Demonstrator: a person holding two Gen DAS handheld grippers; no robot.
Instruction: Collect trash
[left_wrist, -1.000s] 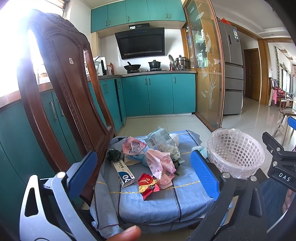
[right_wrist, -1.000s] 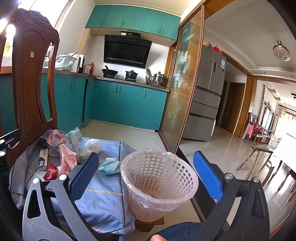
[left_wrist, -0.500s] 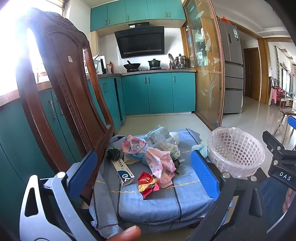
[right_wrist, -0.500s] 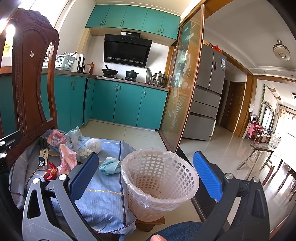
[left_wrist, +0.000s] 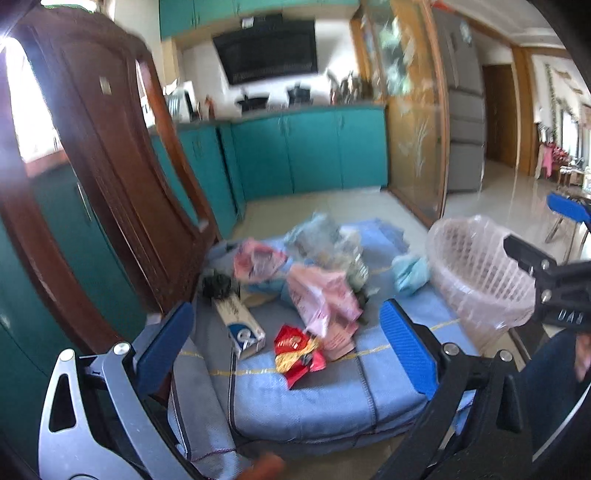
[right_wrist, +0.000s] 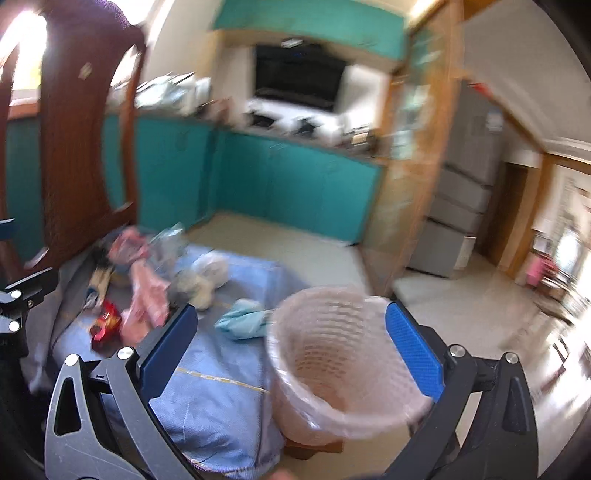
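Trash lies on a blue seat cushion (left_wrist: 325, 384): a red wrapper (left_wrist: 297, 349), a white and blue box (left_wrist: 240, 325), pink bags (left_wrist: 321, 299), a clear plastic bag (left_wrist: 325, 243) and a light blue mask (left_wrist: 410, 273). A white lined mesh basket (left_wrist: 476, 273) stands at the cushion's right edge. My left gripper (left_wrist: 286, 341) is open, hovering before the red wrapper and holding nothing. My right gripper (right_wrist: 288, 347) is open above the basket (right_wrist: 340, 365) rim, with nothing in it. The mask (right_wrist: 243, 319) lies just left of the basket.
The chair's dark wooden back (left_wrist: 110, 166) rises at the left, close to my left gripper. Teal kitchen cabinets (left_wrist: 310, 151) stand behind, a glass door (left_wrist: 413, 122) and a grey fridge (right_wrist: 461, 206) to the right. Tiled floor (left_wrist: 498, 203) lies open at the right.
Both grippers have moved forward and down toward the cushion and basket; both current views are motion-blurred. Both stay open and the trash has not shifted.
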